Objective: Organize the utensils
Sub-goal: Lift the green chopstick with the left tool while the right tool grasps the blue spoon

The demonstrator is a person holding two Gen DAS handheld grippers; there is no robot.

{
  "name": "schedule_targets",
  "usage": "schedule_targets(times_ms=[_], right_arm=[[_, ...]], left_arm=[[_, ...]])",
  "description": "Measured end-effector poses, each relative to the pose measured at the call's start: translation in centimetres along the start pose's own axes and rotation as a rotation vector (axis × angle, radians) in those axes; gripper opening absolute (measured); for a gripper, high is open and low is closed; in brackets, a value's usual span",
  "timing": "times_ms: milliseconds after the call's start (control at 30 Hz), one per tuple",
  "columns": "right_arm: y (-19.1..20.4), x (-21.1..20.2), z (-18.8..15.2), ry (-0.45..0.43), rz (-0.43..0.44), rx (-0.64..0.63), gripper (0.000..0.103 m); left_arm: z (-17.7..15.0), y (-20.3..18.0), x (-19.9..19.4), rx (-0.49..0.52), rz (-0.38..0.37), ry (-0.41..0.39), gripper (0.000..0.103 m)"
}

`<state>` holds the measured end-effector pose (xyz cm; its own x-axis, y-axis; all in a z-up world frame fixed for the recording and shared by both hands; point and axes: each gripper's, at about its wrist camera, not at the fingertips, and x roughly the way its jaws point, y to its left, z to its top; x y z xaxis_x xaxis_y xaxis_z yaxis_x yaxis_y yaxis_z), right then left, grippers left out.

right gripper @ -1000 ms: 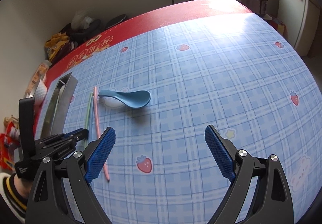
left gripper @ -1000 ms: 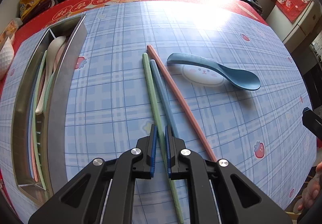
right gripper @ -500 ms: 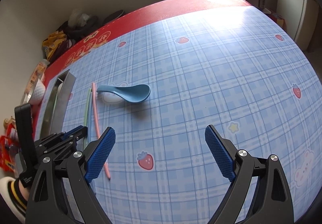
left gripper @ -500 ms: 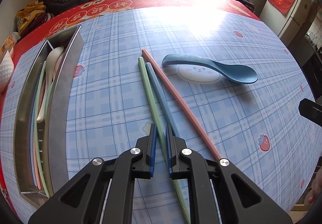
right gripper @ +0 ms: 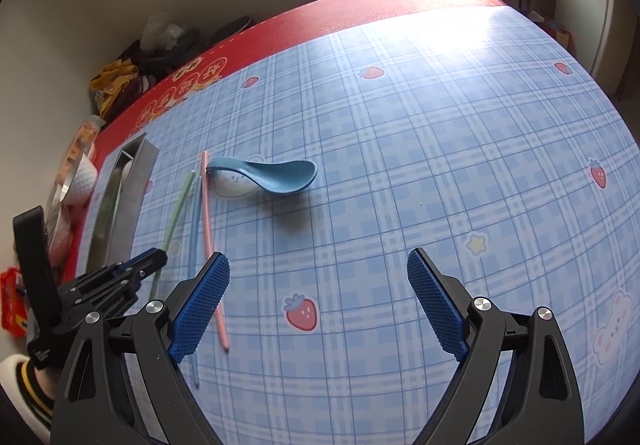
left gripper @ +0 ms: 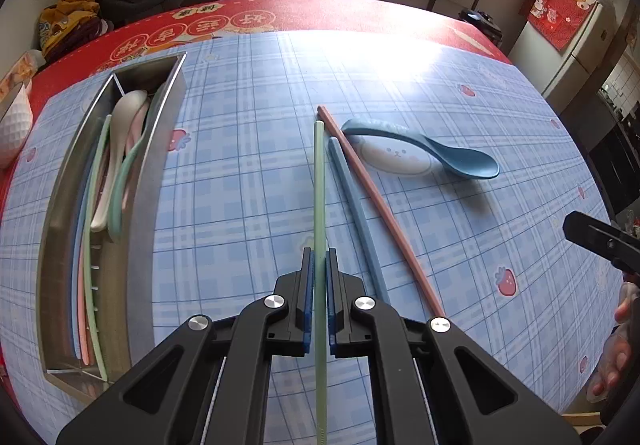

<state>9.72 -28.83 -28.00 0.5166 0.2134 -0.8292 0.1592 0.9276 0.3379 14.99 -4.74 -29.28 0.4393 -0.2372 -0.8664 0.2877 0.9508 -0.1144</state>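
Jaws of the left gripper (left gripper: 319,297) are clenched on the green chopstick (left gripper: 319,185), pads pinching it partway along its length, w/ the stick running straight ahead between them and its near end trailing under the rig. Right gripper (right gripper: 318,305) has its jaws spread wide, nothing between them, hovering over bare worktop (right gripper: 440,133).

Step in hand, as I read it: lift-off of one chopstick, en route to the steel tray (left gripper: 156,173) at the left, which already holds spoons and other chopsticks. Left on the worktop: blue chopstick (left gripper: 354,205), pink chopstick (left gripper: 380,213) and the blue spoon (left gripper: 448,157), its handle end beside the pink stick's far tip.

Next move calls for swinging the stick left and lining it up w/ the tray's long slot, since it's about as long as the tray, then lowering before letting go. The long stick could pivot in the pads, so keep the move steady.

Vs. a sec ago: the green stick lay tight alongside the blue one, angled; now it's swung apart from it, pointing straight along the gripper, and looks raised off the cloth. The spoon and the other two sticks haven't moved.
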Motion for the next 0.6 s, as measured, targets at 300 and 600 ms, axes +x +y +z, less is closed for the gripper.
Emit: schedule_targets(times_ms=[300,600], right_arm=[[2.6,1.4,0.9,-0.018,-0.017,-0.133,0.087],[7.7,4.9,3.2,-0.017,-0.048,-0.412,0.055]], left_arm=[[0.0,2.4,-4.5,-0.090,-0.041,-0.078,0.006],[-0.8,5.4,-8.4,-0.156,-0.030,-0.158,0.006]])
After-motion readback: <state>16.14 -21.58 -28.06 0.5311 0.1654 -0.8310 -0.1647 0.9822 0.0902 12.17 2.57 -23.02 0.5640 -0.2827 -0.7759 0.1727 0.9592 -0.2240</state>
